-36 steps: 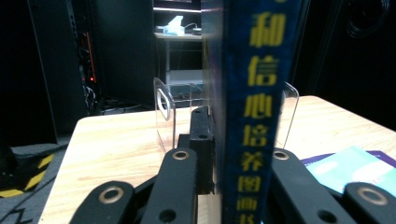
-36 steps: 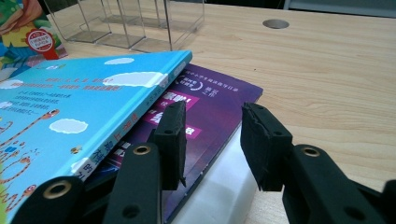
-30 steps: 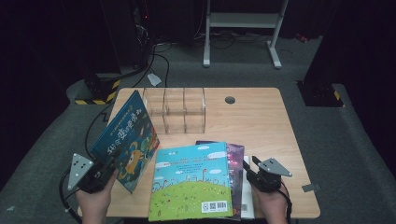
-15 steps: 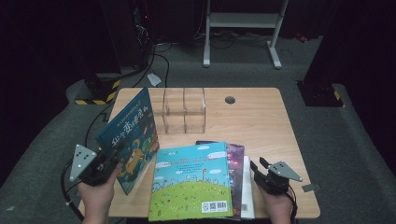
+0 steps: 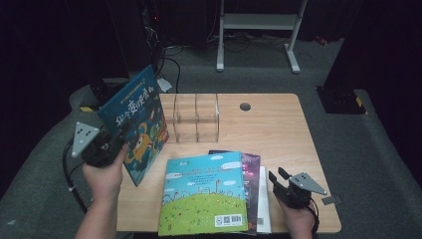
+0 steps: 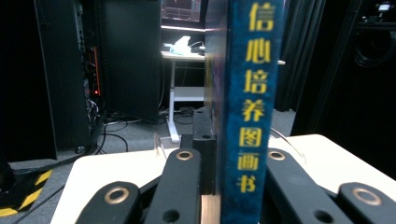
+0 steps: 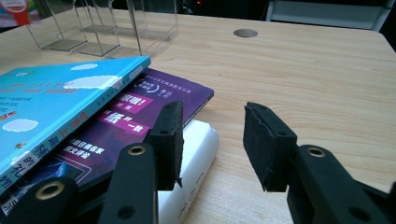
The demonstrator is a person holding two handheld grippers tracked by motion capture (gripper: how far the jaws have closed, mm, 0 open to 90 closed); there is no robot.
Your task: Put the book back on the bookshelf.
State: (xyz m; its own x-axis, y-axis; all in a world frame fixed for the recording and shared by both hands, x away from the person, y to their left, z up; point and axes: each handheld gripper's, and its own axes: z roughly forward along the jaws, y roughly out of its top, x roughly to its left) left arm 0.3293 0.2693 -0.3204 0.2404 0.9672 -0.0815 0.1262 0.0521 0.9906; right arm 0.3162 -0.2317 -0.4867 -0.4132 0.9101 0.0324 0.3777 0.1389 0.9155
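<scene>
The left gripper (image 5: 107,144) pinches the blue book (image 5: 135,125) at its lower left edge, holding it off the table (image 5: 278,129) at about nine o'clock from the clear rack (image 5: 195,118). The book stands tilted, its long axis running from seven o'clock up to one o'clock in the high view, cover facing the person. In the left gripper view the jaws press on either side of the book's spine (image 6: 247,107), which rises straight up. The right gripper (image 7: 212,140) rests at the table's five o'clock corner, jaws spread and holding nothing, just beside the stack (image 5: 206,191) of flat books: a sky-blue one over a purple one (image 7: 140,112) over a white one (image 7: 191,172)
</scene>
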